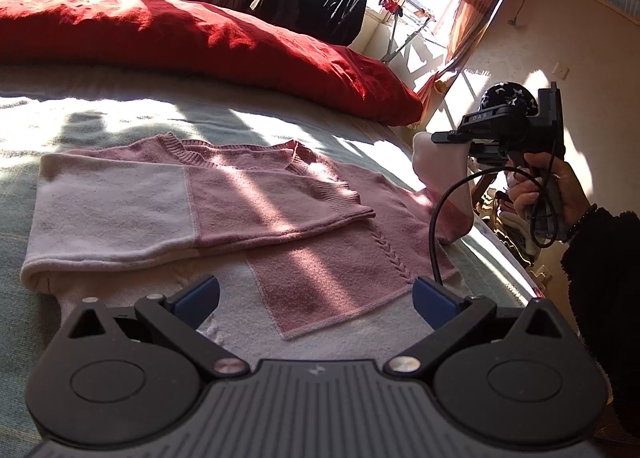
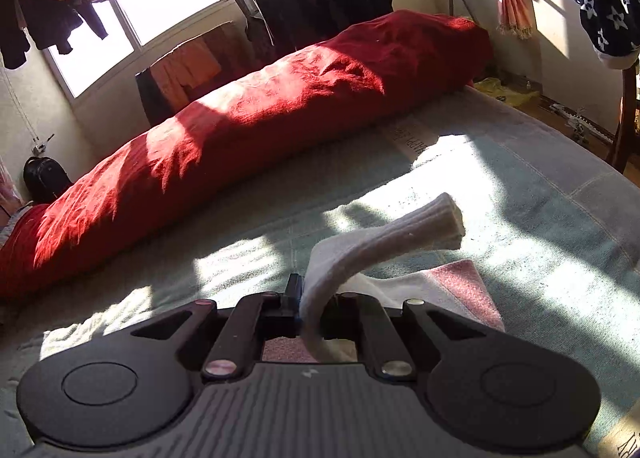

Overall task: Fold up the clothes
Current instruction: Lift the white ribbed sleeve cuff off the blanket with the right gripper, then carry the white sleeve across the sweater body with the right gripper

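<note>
**Pink knit sweater, part-folded, on bed**

Nearest: left gripper (image 1: pixel 316 304), jaws wide apart and empty, hovering over the hem. Sweater (image 1: pixel 312 262) lies flat on the pale bed cover (image 1: pixel 120 113), left sleeve folded across the chest. Right gripper (image 2: pixel 303 308), jaws clamped on the right sleeve (image 2: pixel 384 236), lifted clear. Likely soft, light, floppy, stretchy; best pinched at cuffs or ribbed edges. Far: red duvet (image 1: pixel 200 33).

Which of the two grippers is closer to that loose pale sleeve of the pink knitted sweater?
Right. The right gripper grips the pale sleeve; the left gripper hangs open over the sweater's hem.
</note>
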A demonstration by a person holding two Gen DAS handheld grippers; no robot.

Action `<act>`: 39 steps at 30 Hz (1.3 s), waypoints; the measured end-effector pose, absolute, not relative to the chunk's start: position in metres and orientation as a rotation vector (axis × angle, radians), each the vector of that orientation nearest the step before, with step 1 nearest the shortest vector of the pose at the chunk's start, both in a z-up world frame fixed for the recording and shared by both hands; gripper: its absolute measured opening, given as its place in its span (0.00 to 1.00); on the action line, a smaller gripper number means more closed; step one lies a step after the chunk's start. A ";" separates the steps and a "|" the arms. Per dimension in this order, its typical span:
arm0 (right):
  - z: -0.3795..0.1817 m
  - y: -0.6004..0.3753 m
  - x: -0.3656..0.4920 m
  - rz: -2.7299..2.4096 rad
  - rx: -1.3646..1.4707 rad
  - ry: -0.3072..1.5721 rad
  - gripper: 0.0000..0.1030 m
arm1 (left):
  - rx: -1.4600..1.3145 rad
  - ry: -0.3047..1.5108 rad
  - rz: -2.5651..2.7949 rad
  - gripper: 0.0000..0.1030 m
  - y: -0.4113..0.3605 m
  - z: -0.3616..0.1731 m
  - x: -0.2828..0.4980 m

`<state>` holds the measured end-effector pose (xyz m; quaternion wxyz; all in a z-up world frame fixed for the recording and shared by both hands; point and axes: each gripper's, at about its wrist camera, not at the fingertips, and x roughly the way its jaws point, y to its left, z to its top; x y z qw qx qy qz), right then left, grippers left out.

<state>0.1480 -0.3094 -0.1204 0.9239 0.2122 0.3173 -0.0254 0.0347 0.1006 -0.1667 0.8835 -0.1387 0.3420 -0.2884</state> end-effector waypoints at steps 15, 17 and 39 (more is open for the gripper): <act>-0.126 -0.232 0.162 0.094 0.222 0.747 0.09 | -0.206 0.761 -0.683 0.99 0.102 -0.166 0.023; -0.128 -0.226 0.164 0.104 0.205 0.759 0.09 | -0.202 0.760 -0.689 0.99 0.101 -0.166 0.023; -0.133 -0.174 0.174 0.183 0.048 0.779 0.09 | -0.164 0.783 -0.700 0.99 0.094 -0.164 0.018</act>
